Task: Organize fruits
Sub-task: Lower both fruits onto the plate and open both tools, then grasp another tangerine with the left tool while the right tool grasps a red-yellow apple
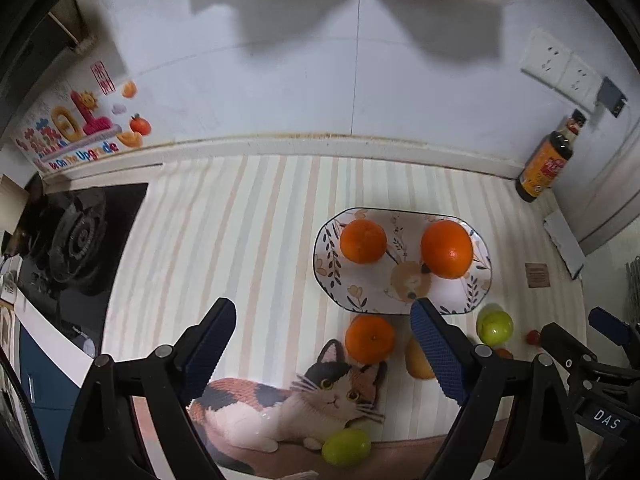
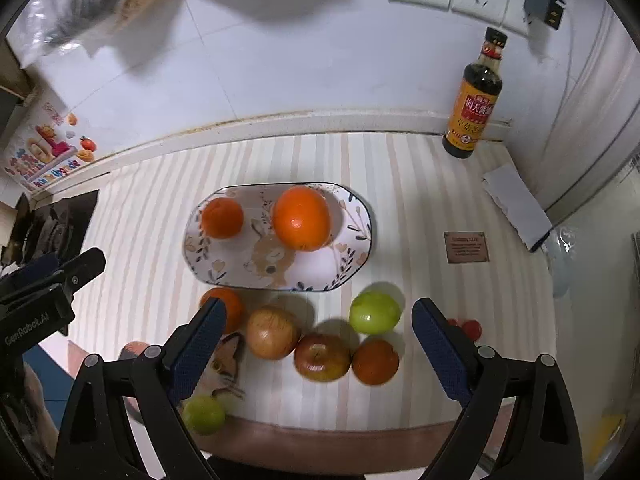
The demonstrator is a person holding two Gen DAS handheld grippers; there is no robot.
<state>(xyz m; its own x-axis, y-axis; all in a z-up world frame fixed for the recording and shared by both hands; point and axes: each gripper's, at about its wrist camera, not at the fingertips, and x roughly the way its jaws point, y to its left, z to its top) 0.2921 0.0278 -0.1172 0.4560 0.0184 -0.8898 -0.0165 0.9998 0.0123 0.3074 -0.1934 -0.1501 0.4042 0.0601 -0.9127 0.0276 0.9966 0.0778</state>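
Observation:
An oval patterned plate holds a small orange and a big orange. In front of it on the striped mat lie a loose orange, a yellow apple, a red apple, a dark orange, a green apple and another green fruit at the front edge. My left gripper is open and empty above the loose orange. My right gripper is open and empty above the apples.
A sauce bottle stands at the back right by the wall. A gas stove lies left. Small red fruits sit right of the green apple. A brown card and white paper lie right.

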